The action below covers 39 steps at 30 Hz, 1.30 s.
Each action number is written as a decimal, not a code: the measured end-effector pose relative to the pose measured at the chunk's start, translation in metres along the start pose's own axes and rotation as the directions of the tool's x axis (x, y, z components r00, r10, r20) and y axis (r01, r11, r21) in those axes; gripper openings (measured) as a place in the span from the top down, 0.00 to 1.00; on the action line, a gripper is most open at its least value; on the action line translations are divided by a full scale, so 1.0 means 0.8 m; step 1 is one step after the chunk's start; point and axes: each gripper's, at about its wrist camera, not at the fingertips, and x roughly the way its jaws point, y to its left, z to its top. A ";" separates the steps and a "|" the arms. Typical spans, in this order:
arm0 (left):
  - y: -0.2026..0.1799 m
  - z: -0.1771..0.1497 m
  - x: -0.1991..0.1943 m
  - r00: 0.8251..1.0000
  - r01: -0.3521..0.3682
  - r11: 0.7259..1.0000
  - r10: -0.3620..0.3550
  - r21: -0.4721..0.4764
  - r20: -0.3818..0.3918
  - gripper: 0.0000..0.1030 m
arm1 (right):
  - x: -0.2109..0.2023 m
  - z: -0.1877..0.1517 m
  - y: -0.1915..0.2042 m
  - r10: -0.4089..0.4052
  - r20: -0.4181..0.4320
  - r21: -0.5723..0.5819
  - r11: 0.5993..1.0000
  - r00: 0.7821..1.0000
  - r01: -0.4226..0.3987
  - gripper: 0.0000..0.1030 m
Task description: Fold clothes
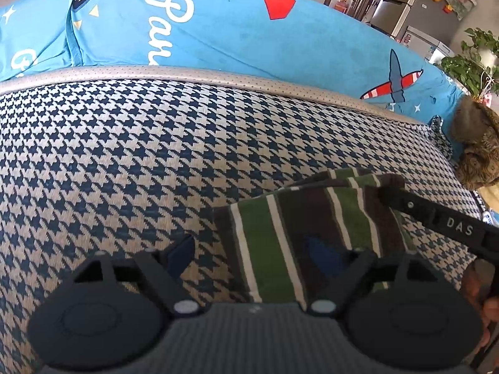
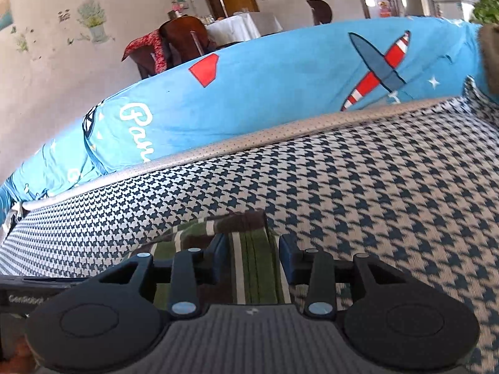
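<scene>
Left wrist view: striped garment (image 1: 299,237) bunched on houndstooth cushion (image 1: 124,143); left gripper (image 1: 259,252) released wide over near edge. Right gripper (image 2: 252,257) apart astride far-right corner, not yet clenched; likely mid-fold, needing firm pinch before lifting.

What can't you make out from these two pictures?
- Striped garment: its near part is hidden under the gripper body in both views, so its type and fold state are unclear.
- Left gripper: right finger blurs into the dark stripes.
- Right gripper: open astride a folded edge; contact unclear.
- Brown furry thing: cut by the left view's right edge.
- Hand: mostly hidden behind the grippers.
</scene>
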 end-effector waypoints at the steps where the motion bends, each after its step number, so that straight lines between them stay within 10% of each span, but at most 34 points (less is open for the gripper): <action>1: -0.001 0.001 0.002 1.000 -0.002 1.000 0.002 0.001 0.002 0.19 | 0.005 0.001 0.001 0.008 -0.006 -0.011 1.000 1.000 -0.008 0.69; 8: -0.003 0.004 0.017 1.000 -0.026 1.000 0.026 0.004 0.015 0.17 | 0.023 0.008 0.016 -0.019 0.022 -0.085 0.996 1.000 0.021 0.94; 26: -0.005 0.012 0.058 0.989 -0.149 0.987 0.148 0.057 0.018 0.08 | 0.054 0.017 0.027 -0.109 0.017 -0.097 0.989 0.994 0.110 0.94; 39: 0.002 0.016 0.062 0.983 -0.181 0.983 0.181 0.028 0.016 0.02 | -0.059 -0.030 0.066 0.094 0.035 -0.098 0.991 0.995 -0.090 0.93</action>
